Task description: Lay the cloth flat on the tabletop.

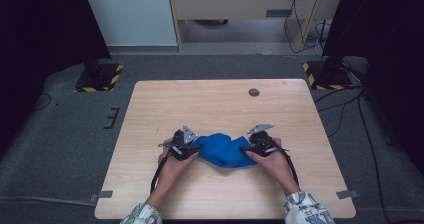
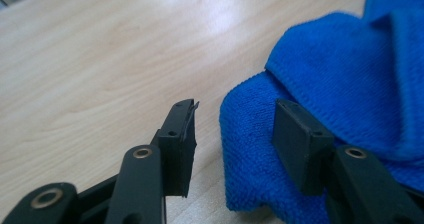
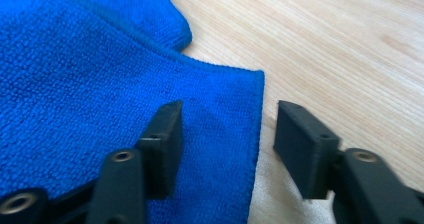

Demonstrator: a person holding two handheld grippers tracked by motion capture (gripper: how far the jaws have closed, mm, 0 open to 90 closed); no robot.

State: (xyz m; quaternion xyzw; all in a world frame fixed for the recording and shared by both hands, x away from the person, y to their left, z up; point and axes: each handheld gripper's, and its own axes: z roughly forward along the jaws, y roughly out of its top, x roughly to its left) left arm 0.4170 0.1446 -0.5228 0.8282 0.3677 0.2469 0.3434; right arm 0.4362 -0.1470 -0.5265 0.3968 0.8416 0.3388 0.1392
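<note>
The crumpled blue cloth point(image 1: 223, 150) lies near the worktop's point(image 1: 210, 104) six-o'clock edge, the left claw point(image 2: 235, 134) and right claw point(image 3: 227, 134) half-open astride its nine- and three-o'clock edges, gripping nothing, so closing shallowly could pinch one layer and slip.

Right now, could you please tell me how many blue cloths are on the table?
1: a crumpled blue cloth lies on the table's near half, between the left claw and right claw.

Blue cloth point(image 1: 225, 151); pale wood-grain table point(image 1: 215, 104); sleeves point(image 1: 310, 209) seemingly patterned white.
</note>
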